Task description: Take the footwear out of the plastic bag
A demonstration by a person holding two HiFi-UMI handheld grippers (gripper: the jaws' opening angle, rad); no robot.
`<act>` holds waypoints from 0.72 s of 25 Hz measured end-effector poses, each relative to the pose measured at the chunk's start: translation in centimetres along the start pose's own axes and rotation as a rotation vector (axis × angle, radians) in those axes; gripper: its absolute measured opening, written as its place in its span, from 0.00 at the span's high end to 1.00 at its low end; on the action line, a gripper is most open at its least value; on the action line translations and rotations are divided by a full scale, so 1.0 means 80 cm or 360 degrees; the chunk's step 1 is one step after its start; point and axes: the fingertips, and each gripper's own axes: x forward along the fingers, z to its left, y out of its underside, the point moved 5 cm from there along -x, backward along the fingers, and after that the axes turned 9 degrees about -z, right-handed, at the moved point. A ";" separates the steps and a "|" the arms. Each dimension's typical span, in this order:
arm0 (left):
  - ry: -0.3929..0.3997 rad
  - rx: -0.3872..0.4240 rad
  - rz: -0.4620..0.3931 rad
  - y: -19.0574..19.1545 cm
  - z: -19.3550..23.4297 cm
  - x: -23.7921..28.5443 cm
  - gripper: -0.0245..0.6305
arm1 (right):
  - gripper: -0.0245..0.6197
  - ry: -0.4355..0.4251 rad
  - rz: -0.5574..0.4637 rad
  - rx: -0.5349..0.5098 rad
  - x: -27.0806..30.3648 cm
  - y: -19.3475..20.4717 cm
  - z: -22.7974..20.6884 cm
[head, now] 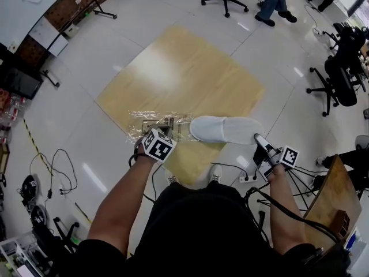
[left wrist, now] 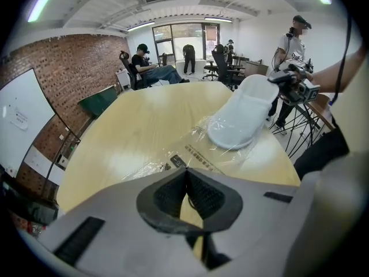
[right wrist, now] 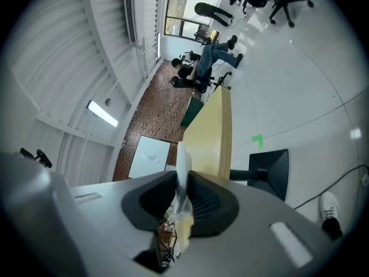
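Item: white fabric slipper, stretched over the pale wooden tabletop between the two tongs. Its rim was clenched in the right tongs, and its far end was seemingly still wrapped in the crinkled clear plastic bag, whose film the left tongs pinched at their tips. The step called for the left tongs to anchor the film low while the right drew the slipper straight away from them, untwisted. Markings: dark print on the bag, too small to read.
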 end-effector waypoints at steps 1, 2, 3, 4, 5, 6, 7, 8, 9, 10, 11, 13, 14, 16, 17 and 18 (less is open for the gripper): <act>-0.0017 -0.0004 0.0006 0.003 0.010 0.003 0.95 | 0.86 -0.0017 -0.0027 -0.0006 -0.003 -0.001 0.004; -0.0035 -0.0014 0.0015 0.006 0.020 0.007 0.95 | 0.86 -0.0038 -0.0055 -0.0011 -0.005 0.000 0.008; -0.0051 -0.0035 0.0026 0.007 0.029 0.011 0.95 | 0.86 -0.0061 -0.0083 -0.0013 -0.008 -0.001 0.014; -0.0061 -0.0066 0.0034 0.003 0.036 0.016 0.95 | 0.86 -0.0086 -0.0112 -0.0012 -0.013 -0.006 0.020; -0.0066 -0.0104 0.0036 -0.003 0.041 0.021 0.95 | 0.86 -0.0115 -0.0141 -0.0010 -0.019 -0.013 0.028; -0.0070 -0.0142 0.0031 -0.012 0.045 0.025 0.95 | 0.86 -0.0148 -0.0169 -0.0007 -0.026 -0.020 0.038; -0.0076 -0.0175 0.0025 -0.020 0.049 0.030 0.95 | 0.86 -0.0186 -0.0194 -0.0004 -0.032 -0.025 0.047; -0.0083 -0.0200 0.0019 -0.026 0.055 0.034 0.95 | 0.87 -0.0225 -0.0213 0.0004 -0.038 -0.028 0.057; -0.0088 -0.0216 0.0014 -0.032 0.061 0.039 0.95 | 0.87 -0.0260 -0.0224 0.0013 -0.042 -0.026 0.067; -0.0089 -0.0225 0.0010 -0.038 0.066 0.044 0.95 | 0.87 -0.0290 -0.0223 0.0018 -0.043 -0.022 0.077; -0.0084 -0.0229 0.0006 -0.043 0.070 0.050 0.95 | 0.87 -0.0313 -0.0209 0.0017 -0.043 -0.016 0.085; -0.0060 -0.0222 -0.0004 -0.057 0.074 0.062 0.95 | 0.87 -0.0334 -0.0151 -0.0003 -0.037 0.002 0.094; -0.0043 -0.0208 -0.0007 -0.064 0.075 0.067 0.95 | 0.87 -0.0330 -0.0114 -0.0015 -0.032 0.012 0.095; 0.0007 -0.0152 -0.0020 -0.079 0.073 0.076 0.95 | 0.86 -0.0302 -0.0043 -0.0026 -0.018 0.033 0.094; 0.0051 -0.0115 -0.0030 -0.086 0.071 0.079 0.95 | 0.86 -0.0285 -0.0011 -0.0025 -0.009 0.044 0.091; 0.0107 -0.0074 -0.0042 -0.093 0.068 0.080 0.95 | 0.86 -0.0268 0.0019 -0.0022 0.001 0.054 0.088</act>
